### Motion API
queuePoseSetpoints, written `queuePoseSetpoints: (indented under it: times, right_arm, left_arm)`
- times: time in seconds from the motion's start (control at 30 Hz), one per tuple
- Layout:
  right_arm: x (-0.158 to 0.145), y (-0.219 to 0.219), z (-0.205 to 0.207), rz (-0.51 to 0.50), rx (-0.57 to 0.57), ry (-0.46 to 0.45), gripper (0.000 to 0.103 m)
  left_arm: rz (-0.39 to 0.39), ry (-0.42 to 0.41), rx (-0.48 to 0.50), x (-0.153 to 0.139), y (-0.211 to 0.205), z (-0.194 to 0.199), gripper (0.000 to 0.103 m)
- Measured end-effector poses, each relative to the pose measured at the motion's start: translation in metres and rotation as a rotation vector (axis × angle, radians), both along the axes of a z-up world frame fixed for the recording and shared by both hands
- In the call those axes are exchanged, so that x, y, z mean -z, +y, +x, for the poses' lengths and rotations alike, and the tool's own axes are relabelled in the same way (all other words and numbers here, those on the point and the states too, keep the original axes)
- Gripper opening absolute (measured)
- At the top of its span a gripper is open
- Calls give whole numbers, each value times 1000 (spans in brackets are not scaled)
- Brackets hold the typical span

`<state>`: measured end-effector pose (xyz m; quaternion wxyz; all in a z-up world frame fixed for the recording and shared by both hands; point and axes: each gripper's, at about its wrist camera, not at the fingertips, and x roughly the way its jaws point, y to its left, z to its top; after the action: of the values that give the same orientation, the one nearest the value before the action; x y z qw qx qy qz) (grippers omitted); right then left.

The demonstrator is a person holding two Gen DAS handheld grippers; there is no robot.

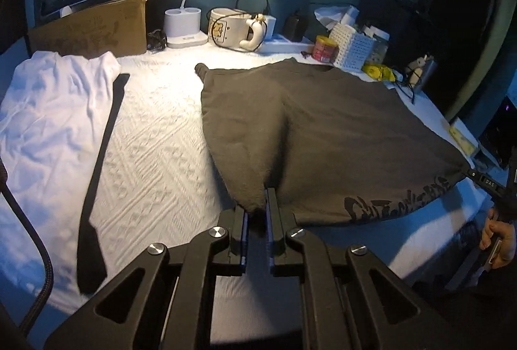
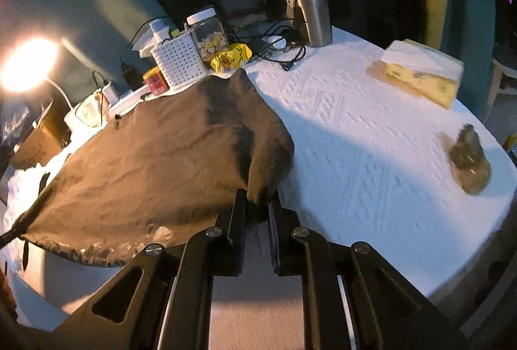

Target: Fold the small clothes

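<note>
A dark grey-brown shirt [image 1: 316,130] with black lettering near its hem is stretched over the white textured table cover [image 1: 155,137]. My left gripper [image 1: 257,204] is shut on its near left corner. My right gripper [image 2: 257,204] is shut on the opposite near corner of the shirt [image 2: 155,162], and its tip also shows at the right of the left wrist view [image 1: 484,182]. The hem between the two grippers hangs lifted off the table. The far part of the shirt lies on the table.
A white shirt [image 1: 55,111] and a black tie [image 1: 100,175] lie at the left. Along the back stand a cardboard box [image 1: 93,30], lamp base [image 1: 184,24], mug [image 1: 232,27], white basket [image 2: 179,59], jar [image 2: 208,33], steel tumbler [image 2: 311,11]. A tissue box [image 2: 420,72] and a small jar [image 2: 468,162] sit right.
</note>
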<state>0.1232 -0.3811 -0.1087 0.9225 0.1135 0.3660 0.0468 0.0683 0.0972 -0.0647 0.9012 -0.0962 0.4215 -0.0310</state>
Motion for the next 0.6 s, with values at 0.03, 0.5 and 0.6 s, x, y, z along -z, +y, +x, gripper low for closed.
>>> queuePoseSetpoints:
  times: [0.03,0.5,0.6]
  right_arm:
    - [1,0,-6,-8,-2,6,13]
    - [25,-9,-43,-20,-6,117,18]
    - [15,-11,-40,-78,26,104,25]
  left_arm:
    - [2,7,3,1,0,-3,7]
    - [10,134,10,37,3,-27,10]
    - [44,138,-11,31,7,-23,20]
